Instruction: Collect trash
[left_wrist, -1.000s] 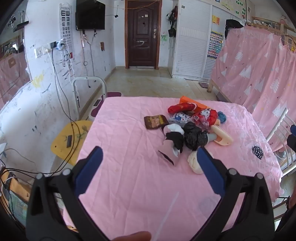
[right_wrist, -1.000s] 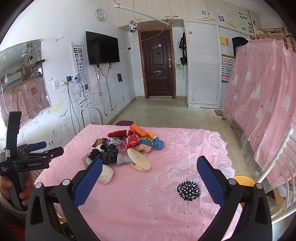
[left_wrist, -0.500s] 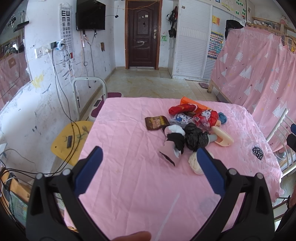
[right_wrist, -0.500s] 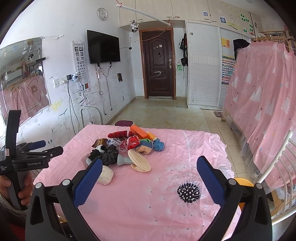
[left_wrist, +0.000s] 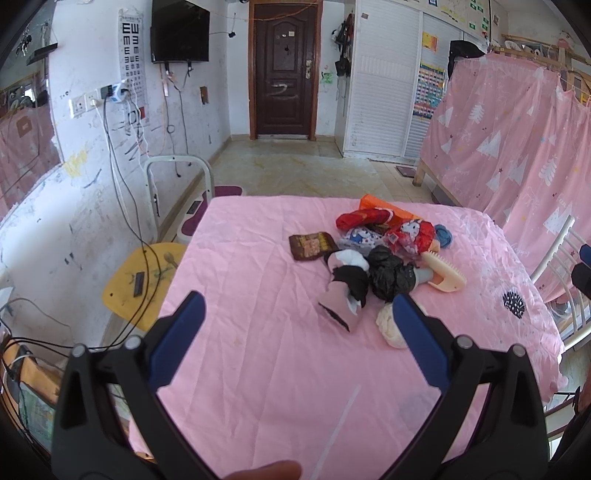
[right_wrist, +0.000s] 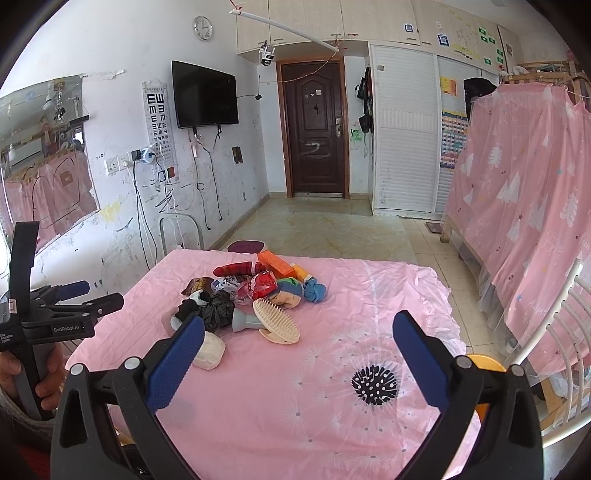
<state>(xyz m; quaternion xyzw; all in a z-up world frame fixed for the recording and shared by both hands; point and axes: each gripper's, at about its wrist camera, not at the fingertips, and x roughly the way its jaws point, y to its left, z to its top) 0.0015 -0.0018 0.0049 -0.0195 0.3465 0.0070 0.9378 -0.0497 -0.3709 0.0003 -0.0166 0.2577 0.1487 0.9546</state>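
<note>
Pink cloth covers the counter (left_wrist: 258, 332) in the left wrist view, and the whole heap of trash (left_wrist: 380, 258) sits on its far right part, well ahead of the left tool (left_wrist: 295, 317), whose blue fingers stand wide apart with nothing between them. Nothing looks collected yet: the brown snack wrapper (left_wrist: 312, 246) lies flat at the heap's left edge, the crumpled black bag (left_wrist: 388, 277) sits in the middle, and the white wad (left_wrist: 389, 325) lies nearest the tool, partly behind its right finger. The red wrapper (left_wrist: 364, 218) at the back lies with its long axis across the view, left to right. No bin shows here.

From the right wrist view, the right tool (right_wrist: 295, 332) is likewise spread open and empty, hovering over the near side of the counter (right_wrist: 332, 406). The heap (right_wrist: 255, 295) sits ahead and to the left, untouched as far as I can judge. The cream comb (right_wrist: 279, 325) on its near edge runs its long axis from upper left to lower right, teeth up. The orange box (right_wrist: 277, 264) points diagonally away toward the back left. The whole job appears left to do.
</note>
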